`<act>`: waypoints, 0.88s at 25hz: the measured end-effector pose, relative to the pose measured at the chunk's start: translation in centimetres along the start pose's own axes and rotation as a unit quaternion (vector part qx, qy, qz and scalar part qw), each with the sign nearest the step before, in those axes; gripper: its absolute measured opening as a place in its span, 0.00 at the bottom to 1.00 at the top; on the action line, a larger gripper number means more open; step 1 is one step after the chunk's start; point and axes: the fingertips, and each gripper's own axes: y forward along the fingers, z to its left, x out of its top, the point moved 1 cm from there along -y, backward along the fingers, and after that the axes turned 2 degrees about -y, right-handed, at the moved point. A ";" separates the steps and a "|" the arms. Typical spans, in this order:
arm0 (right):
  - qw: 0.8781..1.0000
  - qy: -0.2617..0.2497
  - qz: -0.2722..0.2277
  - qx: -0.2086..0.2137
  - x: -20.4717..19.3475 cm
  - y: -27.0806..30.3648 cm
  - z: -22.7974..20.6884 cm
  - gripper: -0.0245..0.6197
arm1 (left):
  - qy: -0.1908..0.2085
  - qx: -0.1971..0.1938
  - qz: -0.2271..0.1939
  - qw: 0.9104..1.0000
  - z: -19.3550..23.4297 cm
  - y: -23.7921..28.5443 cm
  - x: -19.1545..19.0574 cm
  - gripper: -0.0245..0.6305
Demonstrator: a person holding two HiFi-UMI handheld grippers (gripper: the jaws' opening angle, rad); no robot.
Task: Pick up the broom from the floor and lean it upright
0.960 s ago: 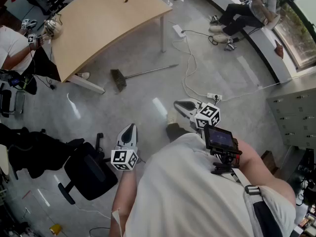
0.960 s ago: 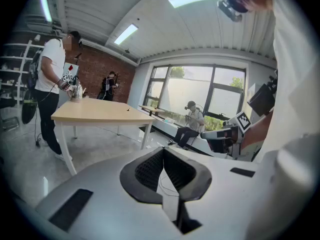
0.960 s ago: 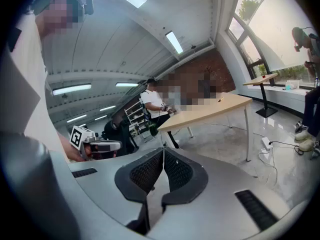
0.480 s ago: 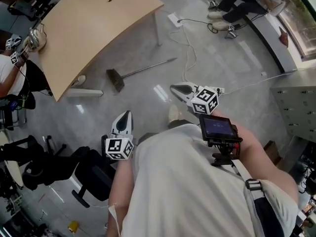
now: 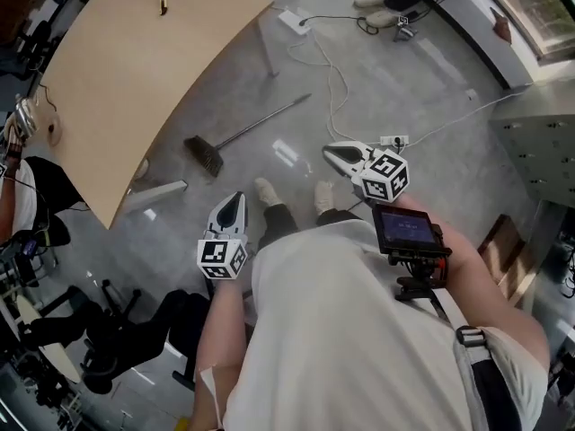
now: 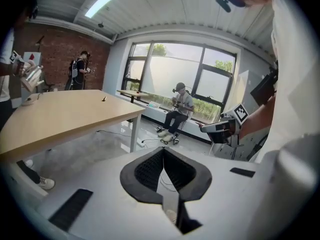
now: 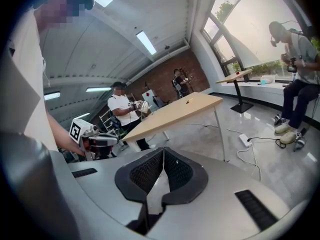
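Note:
The broom (image 5: 235, 136) lies flat on the grey floor in the head view, dark brush head at lower left, thin metal handle running up to the right, just off the table's edge. My left gripper (image 5: 230, 208) is held at waist height below the brush, shut and empty. My right gripper (image 5: 333, 154) points left, also shut with nothing in it, to the right of the broom. In the left gripper view the gripper's (image 6: 163, 152) jaws meet tip to tip; in the right gripper view the gripper's (image 7: 162, 152) jaws meet the same way. The broom is hidden in both gripper views.
A curved wooden table (image 5: 117, 79) stands left of the broom, with a small object (image 5: 163, 0) on top. White cables and a power strip (image 5: 393, 140) trail across the floor on the right. A black office chair (image 5: 135, 339) sits at lower left. Metal cabinets (image 5: 539, 133) stand right. A seated person (image 6: 177, 111) is by the window.
The head view has shifted forward, so the broom and table sit closer below me. Both grippers stay shut and empty; the right one has risen slightly in the picture.

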 end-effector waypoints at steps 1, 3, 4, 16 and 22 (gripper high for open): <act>1.000 0.005 0.001 -0.012 -0.1 0.1 -0.3 0.07 | 0.003 -0.010 0.006 1.000 0.6 0.6 0.0 0.05; 0.999 0.016 -0.001 -0.038 -0.1 0.4 -0.8 0.07 | 0.012 -0.030 0.017 0.999 1.8 1.7 0.2 0.05; 0.998 0.023 -0.004 -0.051 0.0 0.5 -0.9 0.07 | 0.016 -0.041 0.023 0.999 2.5 2.3 0.2 0.05; 0.988 0.076 -0.008 -0.137 -1.4 1.7 -3.7 0.07 | 0.055 -0.118 0.101 0.986 6.9 9.0 -0.3 0.05; 0.990 0.080 0.024 -0.113 -4.2 2.6 -8.5 0.07 | 0.066 -0.119 0.142 0.980 6.2 14.4 -2.4 0.05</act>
